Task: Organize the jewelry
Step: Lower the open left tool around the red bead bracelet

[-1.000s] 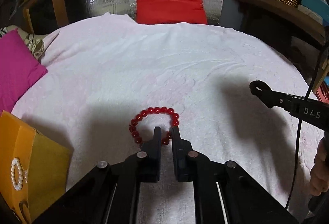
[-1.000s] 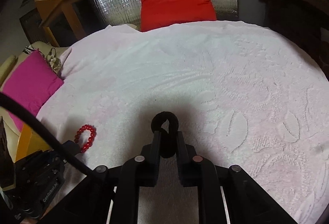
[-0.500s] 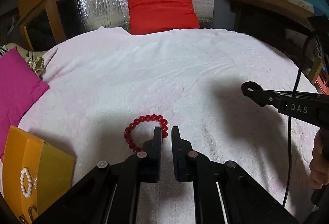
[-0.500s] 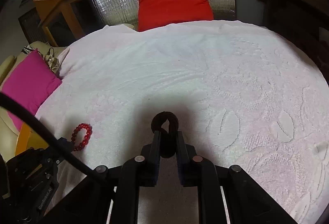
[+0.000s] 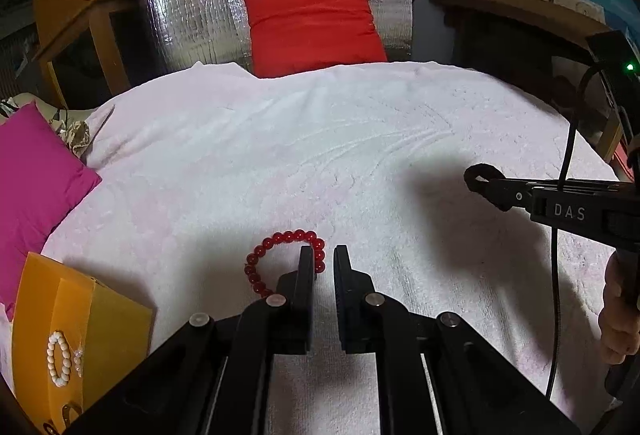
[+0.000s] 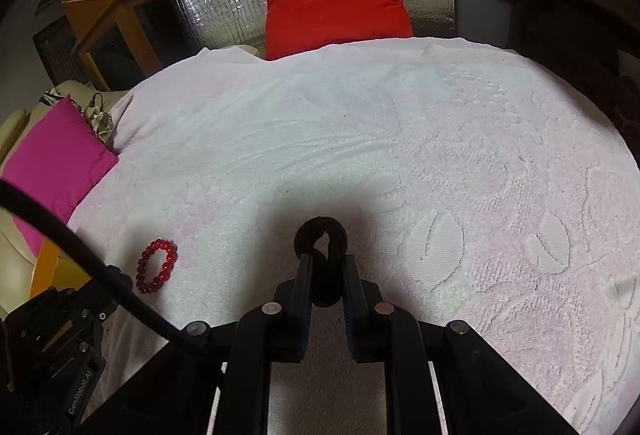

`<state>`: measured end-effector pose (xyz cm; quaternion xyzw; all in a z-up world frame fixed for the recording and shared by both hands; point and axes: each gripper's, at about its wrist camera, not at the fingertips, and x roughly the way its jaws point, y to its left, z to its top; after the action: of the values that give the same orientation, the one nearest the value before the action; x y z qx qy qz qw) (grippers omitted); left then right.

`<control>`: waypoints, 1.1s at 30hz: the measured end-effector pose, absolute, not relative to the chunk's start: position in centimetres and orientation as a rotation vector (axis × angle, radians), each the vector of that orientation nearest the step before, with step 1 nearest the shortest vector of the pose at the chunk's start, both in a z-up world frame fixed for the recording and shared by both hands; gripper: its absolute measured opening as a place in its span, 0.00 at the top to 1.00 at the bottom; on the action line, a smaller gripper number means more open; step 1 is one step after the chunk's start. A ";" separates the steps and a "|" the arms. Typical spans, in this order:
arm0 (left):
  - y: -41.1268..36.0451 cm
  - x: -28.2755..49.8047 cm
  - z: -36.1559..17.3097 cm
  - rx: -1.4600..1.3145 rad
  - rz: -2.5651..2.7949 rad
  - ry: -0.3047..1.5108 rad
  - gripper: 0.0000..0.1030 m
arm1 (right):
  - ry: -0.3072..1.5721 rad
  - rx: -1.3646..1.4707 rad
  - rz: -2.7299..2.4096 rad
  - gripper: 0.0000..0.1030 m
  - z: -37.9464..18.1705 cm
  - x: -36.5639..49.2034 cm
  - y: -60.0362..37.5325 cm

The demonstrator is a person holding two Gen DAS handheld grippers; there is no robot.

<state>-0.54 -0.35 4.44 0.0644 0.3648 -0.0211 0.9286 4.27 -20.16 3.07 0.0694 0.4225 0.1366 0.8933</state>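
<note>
The right hand-held gripper (image 6: 323,259) pinches a dark ring (image 6: 320,236). The left hand-held gripper (image 5: 323,255), pressed nearly together, holds nothing beside the red bead bracelet (image 5: 276,255).

Both grippers are matte black with silver screws; the right gripper (image 5: 476,175) bears "DAS" lettering and a black cable (image 5: 560,243).

On the towel (image 5: 320,139) my left tool (image 5: 320,259) sits just before the beaded bracelet (image 5: 280,247), one finger seemingly inside its ring. The open box (image 5: 80,315) lies at the left edge, a small bracelet (image 5: 56,357) in it. My right tool (image 6: 322,259), well to the right, grips a ring-shaped band (image 6: 320,231). Two cushions (image 5: 312,23) lie behind and left.
</note>
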 end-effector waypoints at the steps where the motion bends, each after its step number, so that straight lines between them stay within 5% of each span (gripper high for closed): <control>1: -0.4 -0.6 4.5 0.132 -0.044 0.748 0.90 | 0.875 0.144 0.283 0.85 3.1 4.3 -20.2; 30: 2.8 -1.3 4.2 0.064 -0.108 0.754 0.90 | 0.850 0.120 0.314 0.86 4.1 2.7 -21.6; 32: 2.9 -0.6 3.5 0.049 -0.100 0.788 0.79 | 0.856 0.123 0.313 0.86 3.9 2.7 -21.6; 33: 2.9 -0.2 3.2 0.036 -0.097 0.800 0.64 | 0.858 0.121 0.309 0.86 3.8 2.7 -21.7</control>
<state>-0.19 2.92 3.18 0.0176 0.3893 -0.0472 0.9197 2.73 -21.68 3.77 0.0586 0.4142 0.1492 0.8960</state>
